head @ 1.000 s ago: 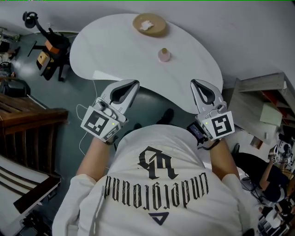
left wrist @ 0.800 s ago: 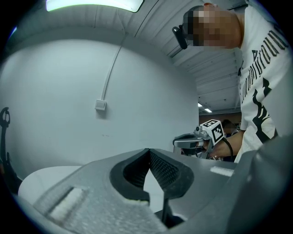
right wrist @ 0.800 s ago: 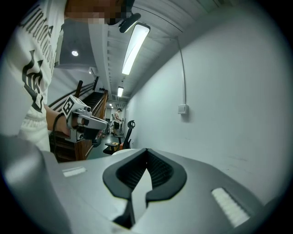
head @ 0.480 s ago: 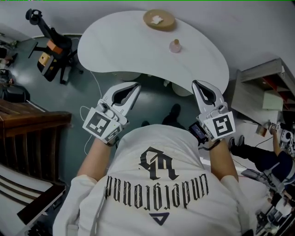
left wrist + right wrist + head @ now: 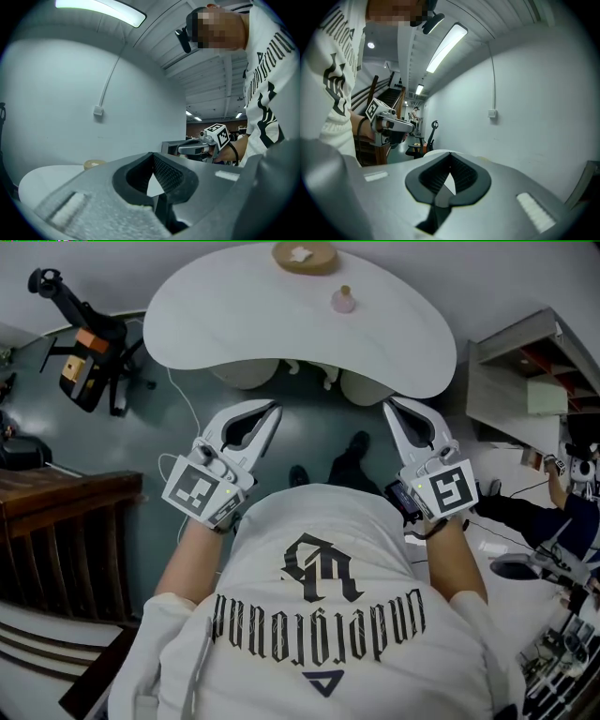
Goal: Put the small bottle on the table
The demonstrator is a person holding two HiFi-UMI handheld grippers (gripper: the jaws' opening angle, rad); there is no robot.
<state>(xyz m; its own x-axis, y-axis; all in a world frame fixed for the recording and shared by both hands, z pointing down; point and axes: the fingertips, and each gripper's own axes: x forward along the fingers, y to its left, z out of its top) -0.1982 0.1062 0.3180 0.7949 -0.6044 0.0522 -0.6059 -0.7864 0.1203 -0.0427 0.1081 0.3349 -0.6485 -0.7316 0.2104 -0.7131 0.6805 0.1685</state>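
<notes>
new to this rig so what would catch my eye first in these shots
The left gripper and right gripper, both shut and empty, jut out before the person's white shirt. Beyond them a curved white table carries a small pink bottle and a round wooden dish near its far edge.

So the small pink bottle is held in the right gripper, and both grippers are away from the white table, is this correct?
Not quite. The small pink bottle stands on the white table, near the wooden plate, as the head view shows; the right gripper is shut on nothing. It and the left gripper are indeed away from the table.
</notes>
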